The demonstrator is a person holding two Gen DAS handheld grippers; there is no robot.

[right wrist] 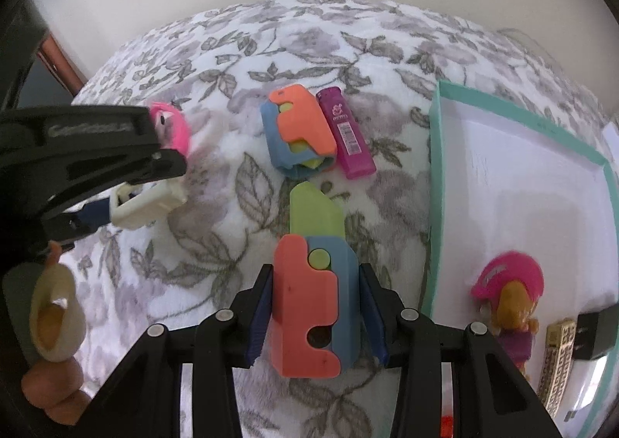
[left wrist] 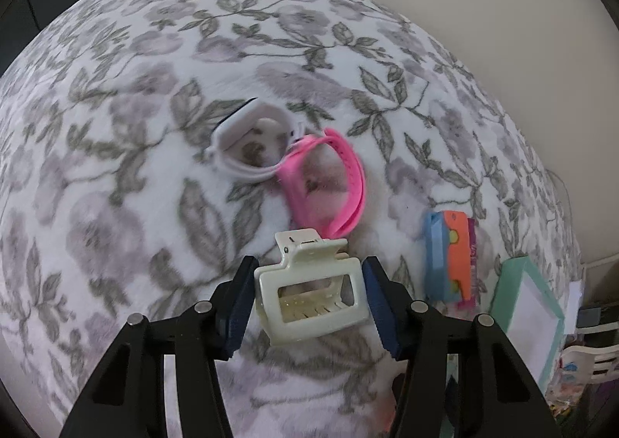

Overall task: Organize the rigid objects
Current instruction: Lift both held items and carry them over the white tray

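My left gripper (left wrist: 309, 291) is shut on a cream hair claw clip (left wrist: 309, 295), held just above the floral blanket; it also shows in the right wrist view (right wrist: 145, 206). Ahead of it lie a white watch band (left wrist: 251, 144) and a pink watch band (left wrist: 329, 186). My right gripper (right wrist: 315, 312) is shut on an orange, blue and green toy knife (right wrist: 309, 298). A second toy knife (right wrist: 298, 132) and a magenta lighter (right wrist: 348, 132) lie ahead of it. The teal-rimmed white box (right wrist: 437, 182) stands at the right.
The box holds a pink-helmeted figurine (right wrist: 510, 295), a gold band (right wrist: 557, 360) and a black item (right wrist: 595, 333). The floral blanket (left wrist: 135, 128) covers the whole surface. A wall runs behind. The second toy knife (left wrist: 448, 256) and box (left wrist: 530, 318) show right of the left gripper.
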